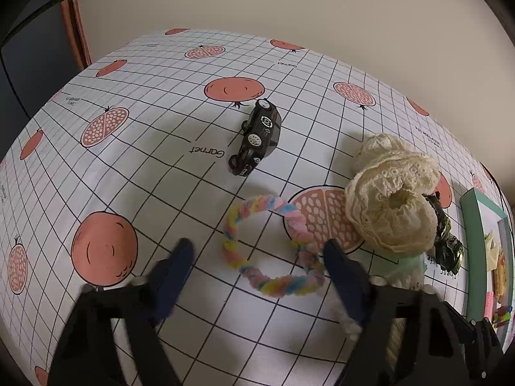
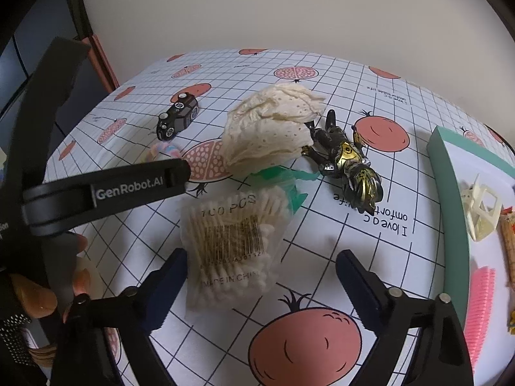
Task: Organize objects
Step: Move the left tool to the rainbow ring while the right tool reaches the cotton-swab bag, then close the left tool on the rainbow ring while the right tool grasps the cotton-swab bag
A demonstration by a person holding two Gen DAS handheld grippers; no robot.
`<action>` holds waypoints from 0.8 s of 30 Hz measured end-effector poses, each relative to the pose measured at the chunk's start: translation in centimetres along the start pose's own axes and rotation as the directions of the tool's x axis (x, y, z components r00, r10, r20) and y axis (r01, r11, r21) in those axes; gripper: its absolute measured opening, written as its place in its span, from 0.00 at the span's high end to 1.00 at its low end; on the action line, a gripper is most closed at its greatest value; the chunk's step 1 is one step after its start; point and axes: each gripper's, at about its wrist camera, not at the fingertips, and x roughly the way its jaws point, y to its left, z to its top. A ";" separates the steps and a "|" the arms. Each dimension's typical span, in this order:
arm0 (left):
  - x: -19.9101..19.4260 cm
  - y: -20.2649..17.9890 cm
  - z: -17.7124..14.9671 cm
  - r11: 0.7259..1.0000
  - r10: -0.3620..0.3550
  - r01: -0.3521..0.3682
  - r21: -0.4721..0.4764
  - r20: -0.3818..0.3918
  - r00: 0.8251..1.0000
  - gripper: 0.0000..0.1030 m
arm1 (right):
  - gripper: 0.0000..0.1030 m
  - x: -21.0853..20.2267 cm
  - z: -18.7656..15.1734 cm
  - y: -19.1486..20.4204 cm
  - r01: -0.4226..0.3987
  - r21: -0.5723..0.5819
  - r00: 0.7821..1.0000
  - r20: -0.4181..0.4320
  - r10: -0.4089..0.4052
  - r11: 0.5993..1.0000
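Plain cream wall (image 1: 289,3) behind, evenly lit, unmarked. Below it a worktop (image 1: 154,167) under a white cloth gridded in dark lines, printed with salmon-pink pomegranates, whole and halved, plus small lettering such as "Garnet". At far left a reddish-brown wooden edge (image 1: 75,29) upright against the wall, beside it a dark blue-grey panelled surface (image 1: 29,74) in shadow.

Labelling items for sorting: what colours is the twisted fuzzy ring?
The fuzzy ring is pastel pink, yellow and blue, twisted together; clearest in the left wrist view.
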 end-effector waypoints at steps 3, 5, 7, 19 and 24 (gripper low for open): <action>-0.1 -0.3 0.0 1.000 0.008 -0.008 0.018 0.004 1.000 0.38 | 0.18 0.0 0.0 0.0 -0.006 0.001 1.000 -0.002 0.006 1.000; -0.1 -0.4 -0.1 1.000 0.008 -0.008 0.024 0.004 1.000 0.45 | 0.24 -0.1 0.0 0.1 -0.011 -0.004 1.000 -0.004 0.011 1.000; -0.1 -0.4 -0.1 1.000 0.000 0.000 0.027 0.003 1.000 0.49 | 0.30 -0.1 0.1 0.3 -0.021 -0.008 1.000 -0.008 0.021 1.000; -0.6 -0.7 -0.3 0.998 -0.001 0.000 0.056 0.004 1.000 0.67 | 0.63 -0.4 0.0 0.6 -0.058 -0.022 0.998 -0.036 0.057 0.998; -1.1 -1.2 -0.4 0.997 -0.001 0.000 0.071 0.009 1.000 0.70 | 0.67 -0.8 -0.3 0.6 -0.064 -0.032 0.997 -0.042 0.063 0.997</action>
